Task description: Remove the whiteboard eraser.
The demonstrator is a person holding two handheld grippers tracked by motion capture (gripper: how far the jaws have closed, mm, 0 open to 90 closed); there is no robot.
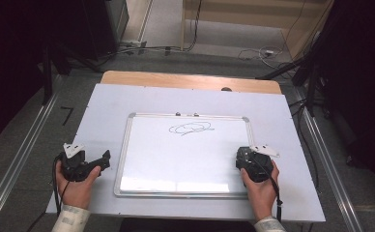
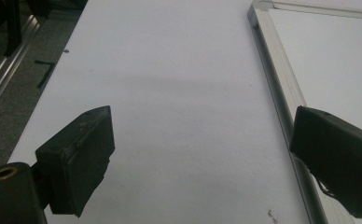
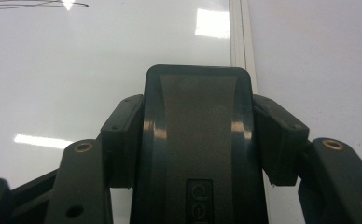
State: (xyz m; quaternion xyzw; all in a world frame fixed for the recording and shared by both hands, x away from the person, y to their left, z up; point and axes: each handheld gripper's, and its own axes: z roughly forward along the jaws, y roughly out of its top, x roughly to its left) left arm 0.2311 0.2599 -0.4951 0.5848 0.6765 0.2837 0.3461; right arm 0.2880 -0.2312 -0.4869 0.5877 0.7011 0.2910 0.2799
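The table (image 1: 292, 159) carries a white sheet under a framed whiteboard (image 1: 185, 154), with grey floor around it. My right claw (image 1: 246, 157) rests at the board's right edge, pinching a black eraser (image 3: 198, 140). My left claw (image 1: 103, 159) sits left of the frame, spread and empty. A blue scribble (image 1: 190, 128) marks the board's upper part.

L gripper (image 2: 202, 158) fingers wide apart, nothing btwn; whiteboard frame (image 2: 277, 79) by right finger

Black tongs (image 1: 106, 157), brass screws, light sleeves (image 1: 70, 220)
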